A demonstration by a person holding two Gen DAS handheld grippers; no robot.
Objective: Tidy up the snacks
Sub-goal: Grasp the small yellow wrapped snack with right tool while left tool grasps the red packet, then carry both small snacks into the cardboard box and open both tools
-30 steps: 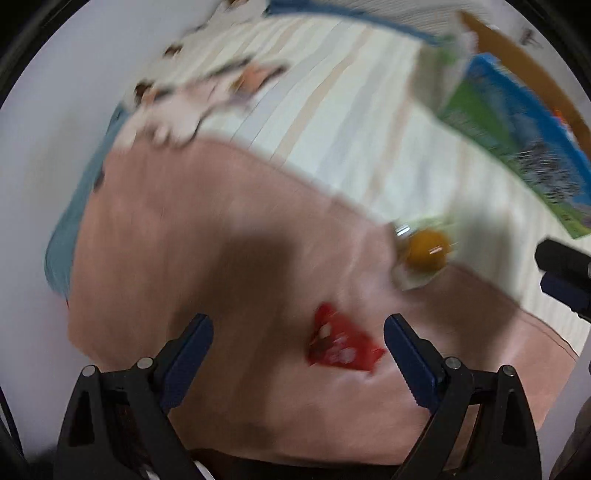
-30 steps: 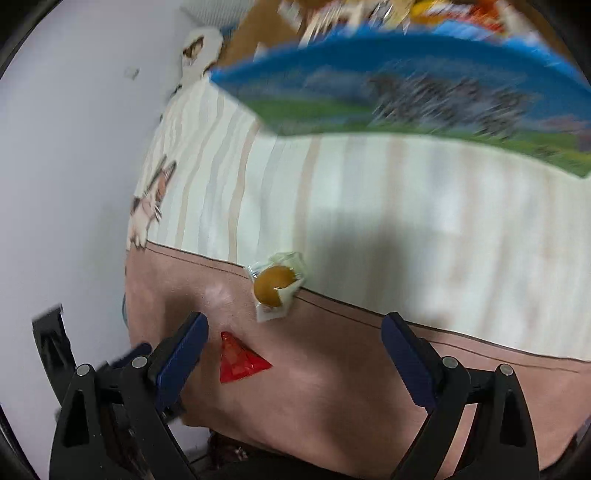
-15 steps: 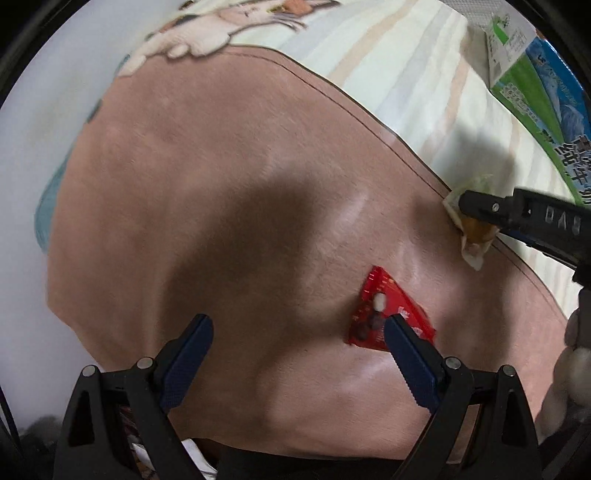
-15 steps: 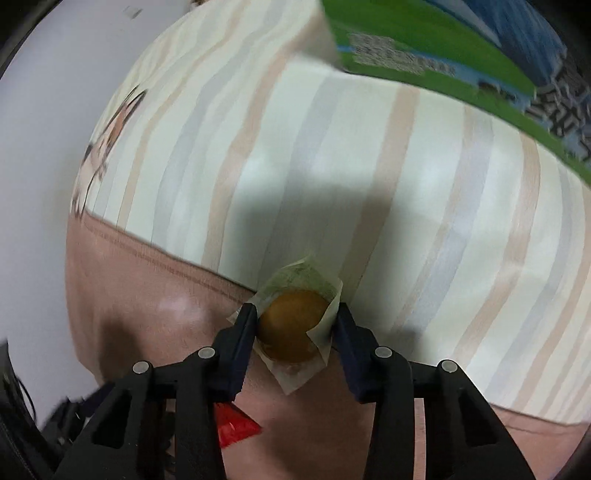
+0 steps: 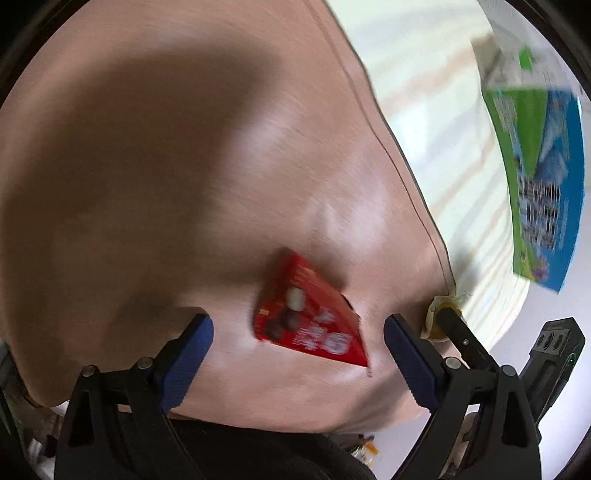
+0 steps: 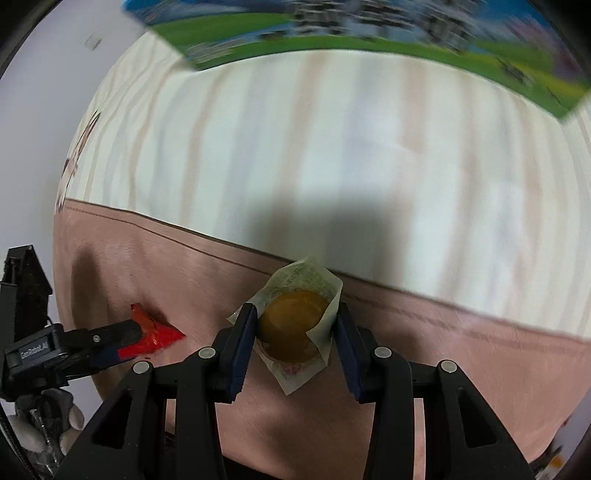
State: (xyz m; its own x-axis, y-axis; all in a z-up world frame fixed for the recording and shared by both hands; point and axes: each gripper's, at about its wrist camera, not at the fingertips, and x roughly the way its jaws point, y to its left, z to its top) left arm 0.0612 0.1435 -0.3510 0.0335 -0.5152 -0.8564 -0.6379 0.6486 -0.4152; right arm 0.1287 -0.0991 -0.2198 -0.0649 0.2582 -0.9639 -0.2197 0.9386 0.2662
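A red triangular snack packet lies on the pink cloth. My left gripper is open, its blue pads on either side of the packet. The packet also shows in the right wrist view, partly behind the left gripper. My right gripper is shut on a round yellow pastry in a clear wrapper, at the seam between pink and striped cloth. In the left wrist view the pastry is mostly hidden behind the right gripper's fingers.
A large blue and green snack bag lies on the striped cloth beyond the pastry; it shows at the right in the left wrist view. The pink cloth's near edge drops off close to both grippers.
My left gripper has moved in until its open jaws straddle the red packet. My right gripper stays shut on the pastry, which now sits a little higher against the cloth.
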